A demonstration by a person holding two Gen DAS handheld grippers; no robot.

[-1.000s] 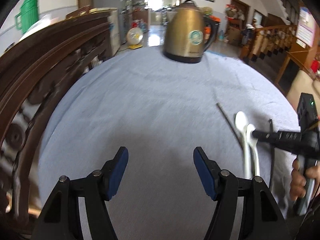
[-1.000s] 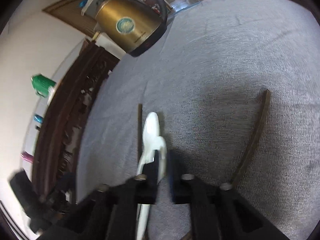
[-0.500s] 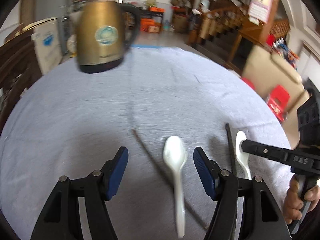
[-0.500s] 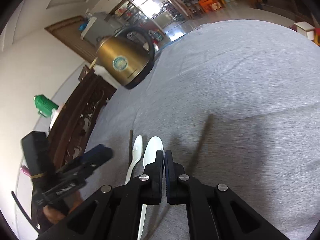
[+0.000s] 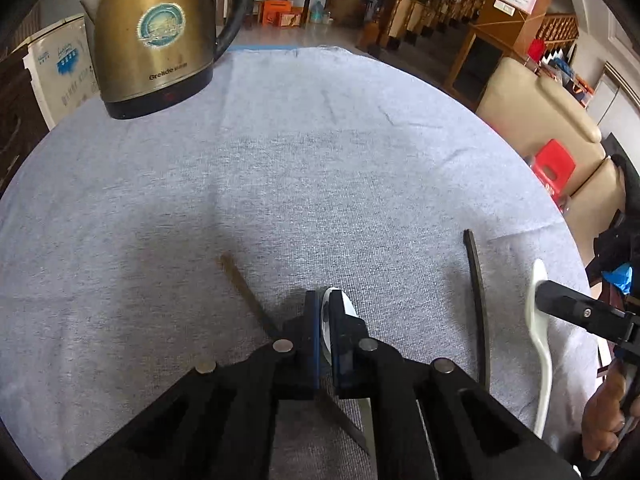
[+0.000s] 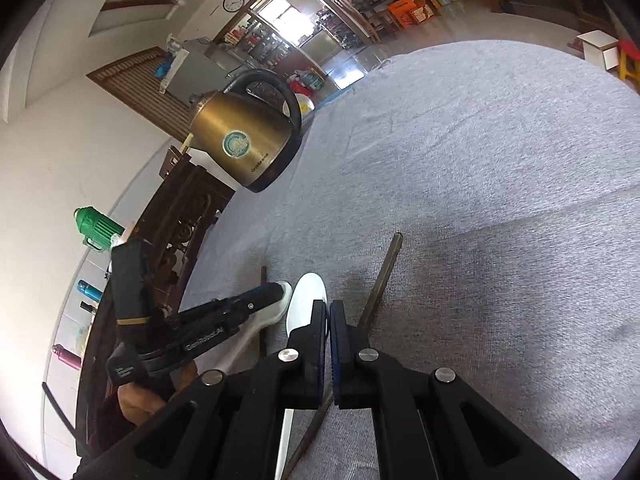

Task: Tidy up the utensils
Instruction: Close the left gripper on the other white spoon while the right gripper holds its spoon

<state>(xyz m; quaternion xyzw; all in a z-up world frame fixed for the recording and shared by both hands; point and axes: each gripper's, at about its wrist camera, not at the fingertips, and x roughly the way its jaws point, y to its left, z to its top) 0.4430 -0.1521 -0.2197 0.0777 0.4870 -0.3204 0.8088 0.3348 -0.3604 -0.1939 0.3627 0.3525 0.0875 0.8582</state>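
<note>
Low in the left wrist frame, the left gripper [image 5: 329, 320] has its fingers pinching the bowl of a white spoon [image 5: 347, 307] on the grey-clothed desk [image 5: 320, 168], with a brown chopstick [image 5: 244, 290] just to its left. At lower right, the right gripper [image 5: 540, 295] grips a second white spoon [image 5: 541, 344], beside a dark chopstick [image 5: 476, 292]. From its own camera the right fingers [image 6: 318, 320] look pressed nearly together, probably on that spoon's edge [image 6: 306, 300]. A brass kettle [image 5: 156, 36] stands upper left.
</note>
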